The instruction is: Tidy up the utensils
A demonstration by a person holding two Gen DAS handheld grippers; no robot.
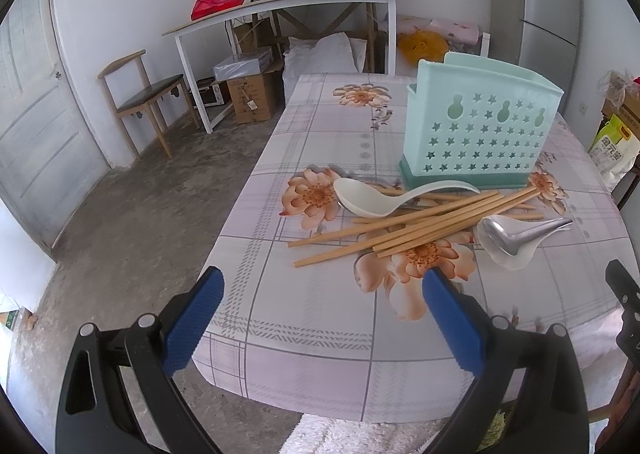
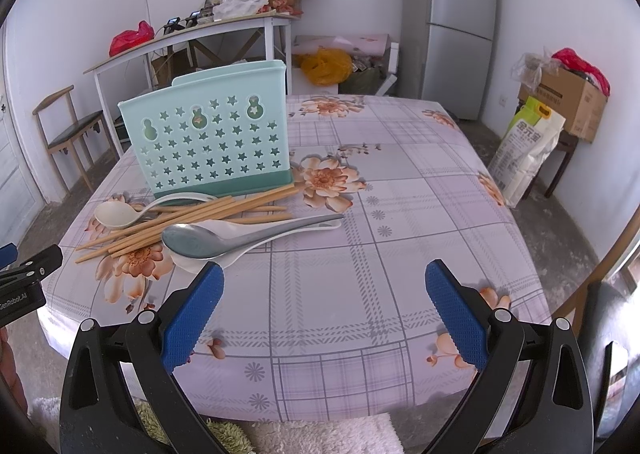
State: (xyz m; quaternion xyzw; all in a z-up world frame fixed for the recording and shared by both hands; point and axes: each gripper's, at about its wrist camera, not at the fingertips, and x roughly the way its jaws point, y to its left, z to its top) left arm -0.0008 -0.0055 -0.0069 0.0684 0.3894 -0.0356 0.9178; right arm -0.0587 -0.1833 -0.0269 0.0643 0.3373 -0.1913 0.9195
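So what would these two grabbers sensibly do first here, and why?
Probably the right gripper should move forward to the metal spoon. Both grippers are open and empty, the left gripper included; the spoon lies nearest, atop a white spoon, beside the chopsticks and in front of the green holder.

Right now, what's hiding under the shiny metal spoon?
A white spoon lies under the metal spoon. Its bowl and handle tip peek out; the middle is covered.

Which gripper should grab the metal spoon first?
Right, probably. The metal spoon lies just ahead of the right gripper, near its left finger; from the left gripper it sits farther off, past the chopsticks. Both are open.
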